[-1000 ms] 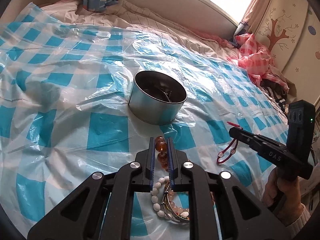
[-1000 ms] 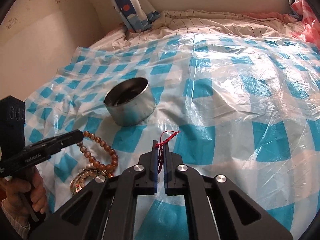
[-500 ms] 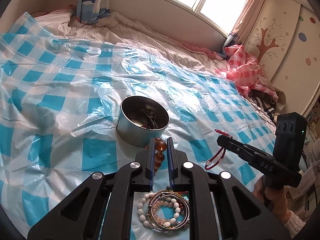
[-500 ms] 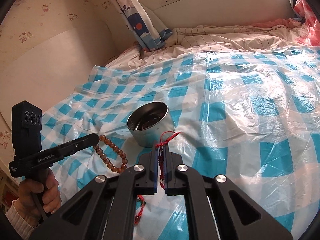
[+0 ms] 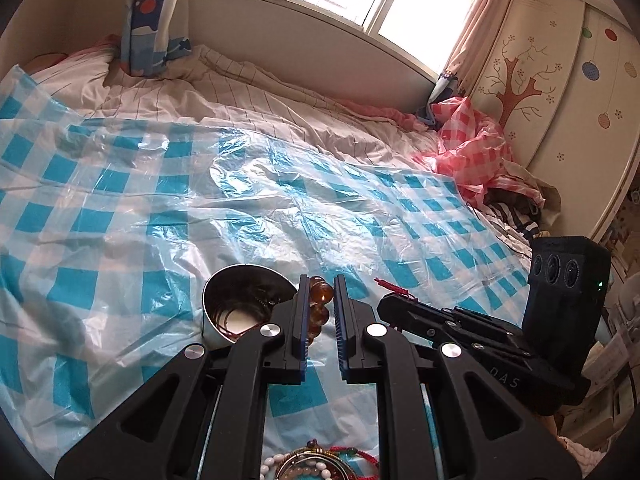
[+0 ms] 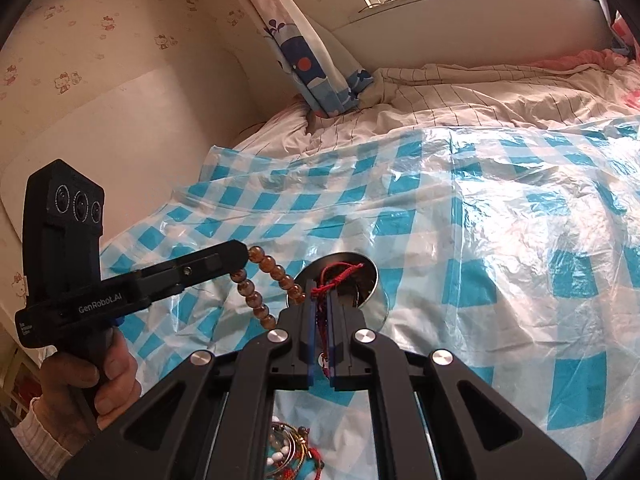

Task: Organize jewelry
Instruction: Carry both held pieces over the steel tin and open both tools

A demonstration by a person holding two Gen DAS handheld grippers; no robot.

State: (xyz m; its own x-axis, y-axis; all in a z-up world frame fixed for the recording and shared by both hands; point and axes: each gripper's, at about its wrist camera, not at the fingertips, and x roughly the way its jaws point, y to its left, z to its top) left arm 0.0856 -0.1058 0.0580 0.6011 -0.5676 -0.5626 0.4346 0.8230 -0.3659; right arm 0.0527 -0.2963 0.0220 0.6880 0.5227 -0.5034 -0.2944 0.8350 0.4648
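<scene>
Two-handed transfer of jewelry to a tin, seen from both wrist cameras. We carry an amber bead bracelet [image 5: 320, 304] in the left gripper [image 5: 321, 312], whose jaws pinch the strand near its top so that the rest hangs in a loop below, clear of the bed in the right wrist view. The right gripper [image 6: 320, 320] has its jaws pressed together on a red cord bracelet [image 6: 334, 276], the knotted end standing above the tips and the remainder trailing down between the fingers. The round metal tin [image 5: 224, 300] sits on the blue checked plastic sheet [image 5: 120, 216] that covers the bed; it lies just ahead of and below both grippers and already holds some thin bangles. More jewelry, a heap of white and pink bead bracelets [image 5: 316, 466], rests on the sheet beneath the grippers.

We judge the step in hand to be the carry toward the tin. To do it well, we would bring each gripper over the tin's mouth in turn, not together, since the two tips stand close and the hanging strands could tangle. The bead loop should be lowered until its bottom rests inside the rim before the jaws part, lest it drape over the wall and slide out. The light cord may cling to a pad, so a small shake could help.
</scene>
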